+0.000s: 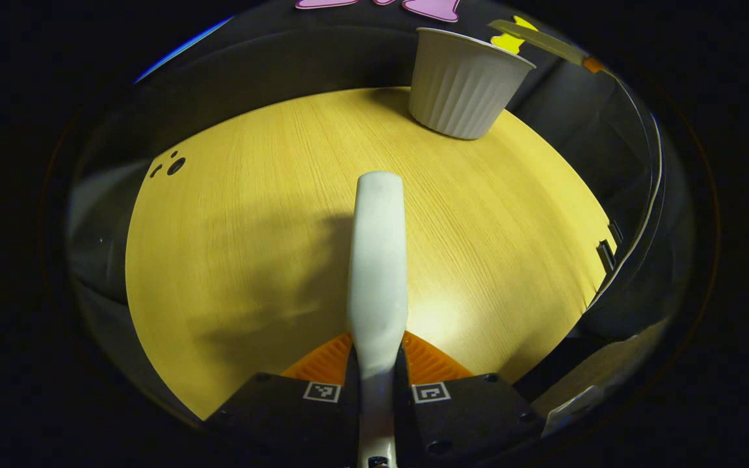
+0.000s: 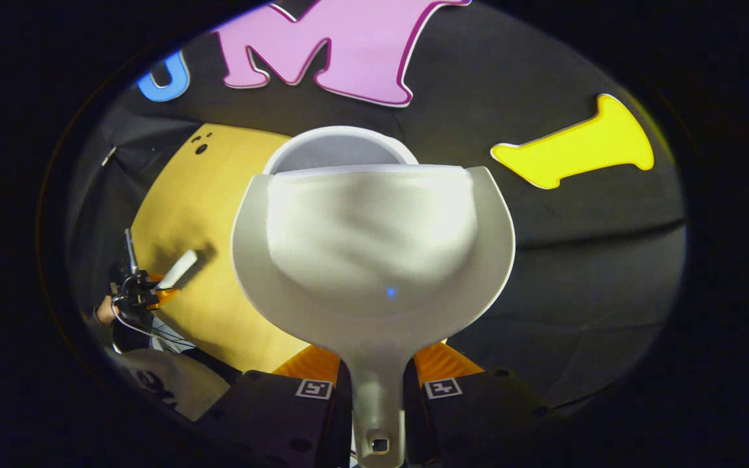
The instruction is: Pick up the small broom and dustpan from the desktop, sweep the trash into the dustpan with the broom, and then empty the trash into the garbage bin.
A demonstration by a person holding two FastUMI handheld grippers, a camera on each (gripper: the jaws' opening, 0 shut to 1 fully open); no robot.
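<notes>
Both tools clamped, dustpan over the bin

My left gripper (image 1: 376, 383) pinches the smooth white broom (image 1: 378, 260); my right gripper (image 2: 378, 383) grips the glossy rounded dustpan (image 2: 374, 247), ribbed white garbage bin (image 1: 462, 81) at 12 o'clock.

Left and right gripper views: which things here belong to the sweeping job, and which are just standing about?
Job:
- broom, clamped in the left gripper
- dustpan, clamped by its handle in the right gripper, held over the bin
- garbage bin, white and ribbed, on the desktop

Standing about:
- a person's hand holding the left gripper
</notes>
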